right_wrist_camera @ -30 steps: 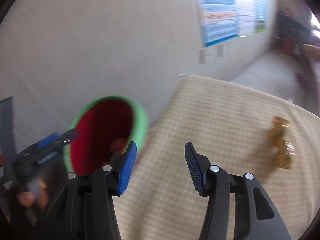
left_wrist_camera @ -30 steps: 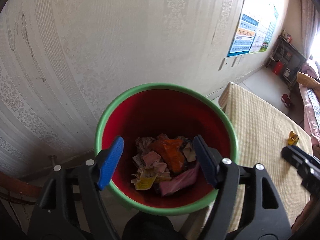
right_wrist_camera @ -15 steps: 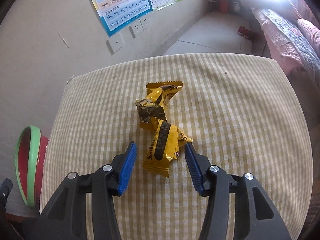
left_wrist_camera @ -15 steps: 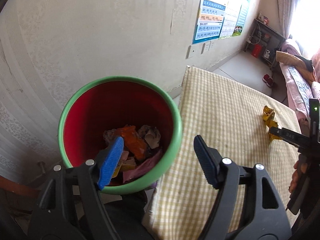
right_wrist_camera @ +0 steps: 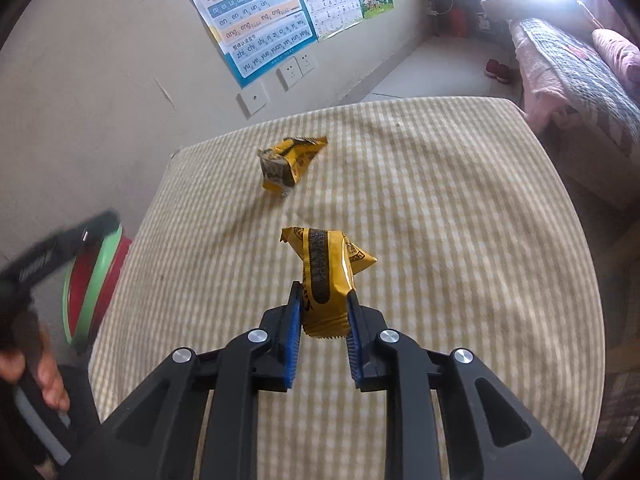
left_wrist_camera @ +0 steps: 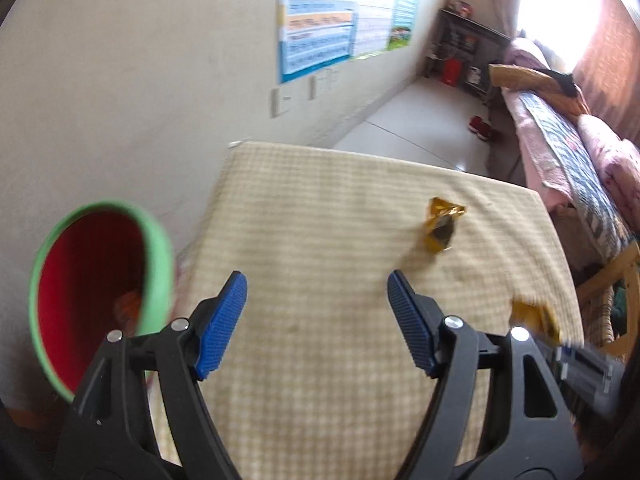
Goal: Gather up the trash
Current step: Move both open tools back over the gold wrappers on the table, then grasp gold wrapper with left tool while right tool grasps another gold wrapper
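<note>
My right gripper (right_wrist_camera: 323, 312) is shut on a yellow snack wrapper (right_wrist_camera: 326, 270), its blue pads pressing both sides, just above the checked tablecloth (right_wrist_camera: 440, 240). A second yellow wrapper (right_wrist_camera: 286, 164) lies farther back on the cloth, also seen as the yellow wrapper (left_wrist_camera: 440, 226) in the left wrist view. My left gripper (left_wrist_camera: 318, 312) is open over the cloth with nothing between its fingers. The red bin with a green rim (left_wrist_camera: 96, 292) stands off the table's left edge, some trash inside. The held wrapper (left_wrist_camera: 534, 318) shows blurred at the right of the left wrist view.
A plain wall with posters (right_wrist_camera: 256, 20) and sockets (right_wrist_camera: 294, 70) runs behind the table. A bed with quilts (left_wrist_camera: 568, 132) and a shelf (left_wrist_camera: 460, 52) lie to the right. A hand (right_wrist_camera: 36, 368) holds the left gripper at the table's left.
My right gripper has closed on the nearer yellow wrapper and lifted it off the other. My left gripper swung right, from above the bin to over the tablecloth.
</note>
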### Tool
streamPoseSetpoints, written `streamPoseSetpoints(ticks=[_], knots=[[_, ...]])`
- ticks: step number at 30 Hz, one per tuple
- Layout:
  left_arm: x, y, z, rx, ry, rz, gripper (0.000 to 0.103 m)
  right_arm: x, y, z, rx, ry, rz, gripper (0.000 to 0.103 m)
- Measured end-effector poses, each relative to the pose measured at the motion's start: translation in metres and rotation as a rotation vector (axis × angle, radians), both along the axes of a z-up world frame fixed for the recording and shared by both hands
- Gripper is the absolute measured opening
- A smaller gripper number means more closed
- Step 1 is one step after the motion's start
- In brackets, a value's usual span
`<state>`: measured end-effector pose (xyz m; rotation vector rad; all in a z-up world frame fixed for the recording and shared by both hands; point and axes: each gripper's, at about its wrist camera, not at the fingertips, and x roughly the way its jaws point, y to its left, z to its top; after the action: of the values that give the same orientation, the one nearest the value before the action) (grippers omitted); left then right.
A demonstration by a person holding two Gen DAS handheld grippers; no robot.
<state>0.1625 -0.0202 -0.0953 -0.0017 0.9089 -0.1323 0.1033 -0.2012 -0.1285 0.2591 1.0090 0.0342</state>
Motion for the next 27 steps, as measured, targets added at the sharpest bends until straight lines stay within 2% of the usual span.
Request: streamPoseSetpoints(ticks=[5, 10, 12, 14, 17, 19, 22, 27], knots=[[0.037, -0.070, -0.008, 0.005, -0.012, -0.141, 0.070, -0.031, -0.025, -0.020, 0.019, 0.054, -0.050, 0.021], [0.071, -0.106, -0.032, -0.013, 0.065, -0.147, 0.070, -0.032, -0.027, -0.019, 0.042, 0.042, -0.016, 0.022], [0.083, -0.117, -0.047, 0.020, 0.099, -0.148, 0.070, -0.035, -0.027, -0.019, 0.054, 0.044, -0.004, 0.029], [0.090, -0.124, -0.061, 0.061, 0.136, -0.152, 0.068, -0.036, -0.030, -0.021, 0.067, 0.053, -0.003, 0.050], [0.097, -0.132, -0.075, 0.083, 0.163, -0.150, 0.058, -0.038, -0.038, -0.018, 0.093, 0.034, -0.016, 0.051], [0.101, -0.136, -0.080, 0.103, 0.177, -0.150, 0.042, -0.039, -0.043, -0.015, 0.105, 0.018, -0.026, 0.051], [0.102, -0.141, -0.084, 0.126, 0.187, -0.154, 0.024, -0.038, -0.045, -0.015, 0.125, 0.012, -0.032, 0.051], [0.091, -0.139, -0.081, 0.158, 0.168, -0.168, 0.020, -0.035, -0.045, -0.012, 0.144, -0.004, -0.029, 0.051]])
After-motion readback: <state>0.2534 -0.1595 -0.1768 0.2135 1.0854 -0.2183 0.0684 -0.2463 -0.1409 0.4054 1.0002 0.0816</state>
